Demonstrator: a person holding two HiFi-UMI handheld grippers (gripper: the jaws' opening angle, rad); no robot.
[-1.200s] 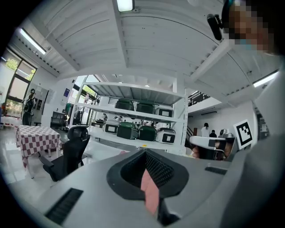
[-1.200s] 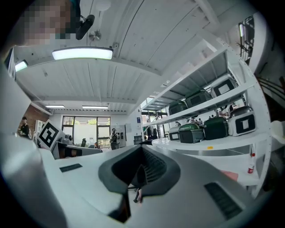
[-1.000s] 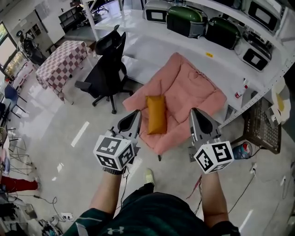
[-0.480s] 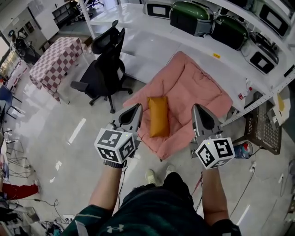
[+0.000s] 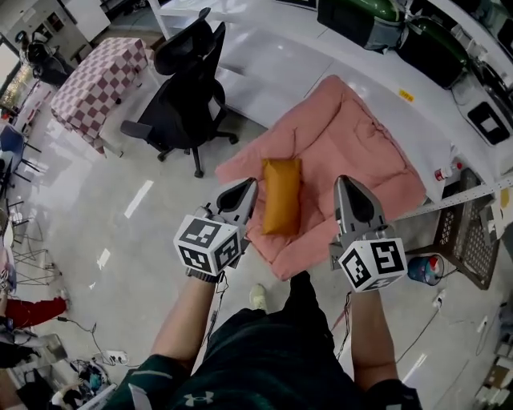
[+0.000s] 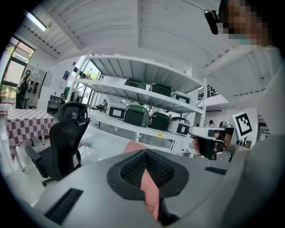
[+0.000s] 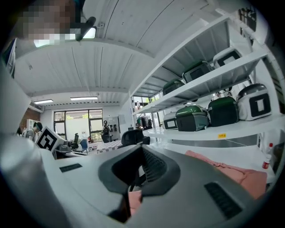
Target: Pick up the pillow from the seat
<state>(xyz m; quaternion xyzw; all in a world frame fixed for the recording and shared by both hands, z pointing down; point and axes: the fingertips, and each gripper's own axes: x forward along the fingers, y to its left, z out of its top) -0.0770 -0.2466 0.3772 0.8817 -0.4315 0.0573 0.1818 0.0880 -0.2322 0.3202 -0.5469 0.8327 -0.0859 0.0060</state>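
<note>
An orange pillow [image 5: 280, 194] lies lengthwise on the seat, which is draped in a pink quilted cover [image 5: 361, 144]. My left gripper [image 5: 245, 189] hovers just left of the pillow, over the seat's front left edge, shut and empty. My right gripper [image 5: 348, 186] hangs to the pillow's right above the cover, also shut with nothing in it. In the left gripper view only a strip of the pink cover [image 6: 150, 189] shows past the closed jaws, and the right gripper [image 6: 209, 136] is at the right. The right gripper view shows the pink cover [image 7: 234, 174] low at the right.
A black office chair [image 5: 188, 96] stands left of the seat, with a checkered table [image 5: 100, 84] beyond it. White shelving [image 5: 264, 76] with green cookers [image 5: 365, 12] runs behind. A wire basket [image 5: 465, 240] and a tin sit at the right. Cables lie on the floor.
The seat and pillow have drawn closer and lower in the head view as the person steps forward. Both grippers stay shut on either side of the pillow.
</note>
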